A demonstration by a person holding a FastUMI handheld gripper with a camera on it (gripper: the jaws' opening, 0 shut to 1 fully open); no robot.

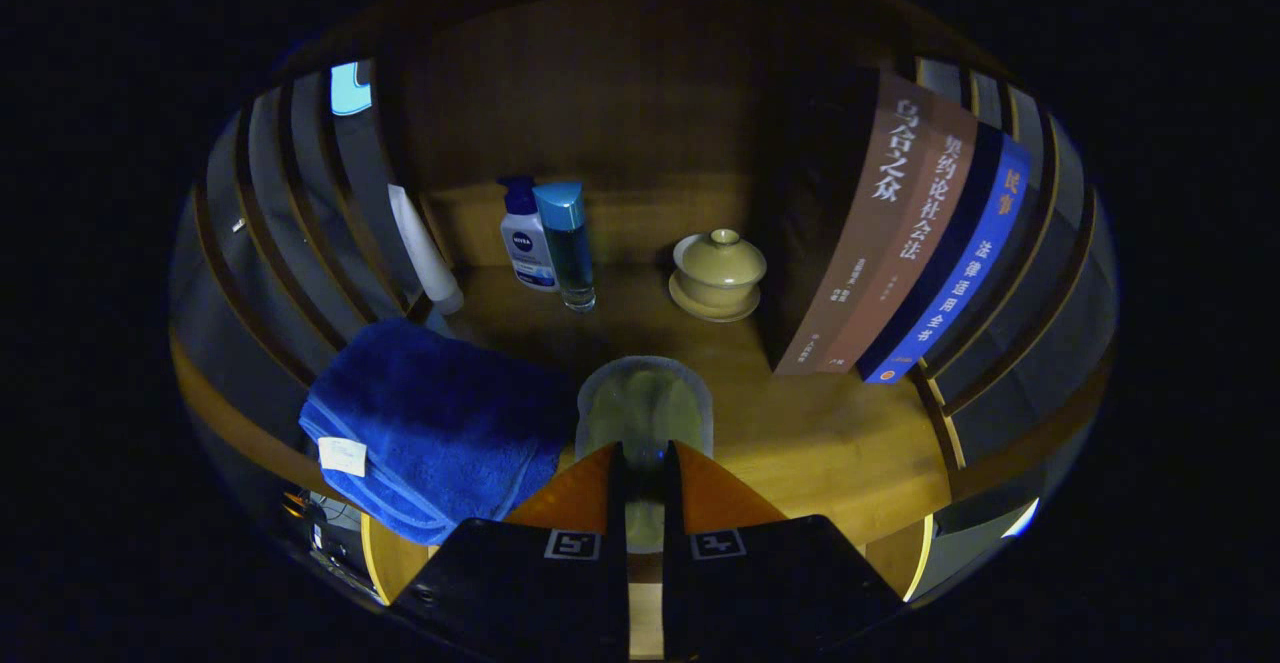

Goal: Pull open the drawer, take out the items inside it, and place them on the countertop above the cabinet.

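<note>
Two fingers of tool [645, 463] nearly closed — gripping sponge [645, 408] | countertop [830, 443] | blue towel [430, 423] beside

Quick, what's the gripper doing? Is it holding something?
Gripper: closed on a clear packet, held just above the countertop.

At the back of the shelf I see a white pump bottle [524, 238] touching a clear blue-capped bottle [568, 243], with a white tube [425, 248] leaning nearby. A lidded tea bowl [718, 273] on its saucer sits just beside three upright books [900, 243].
</note>
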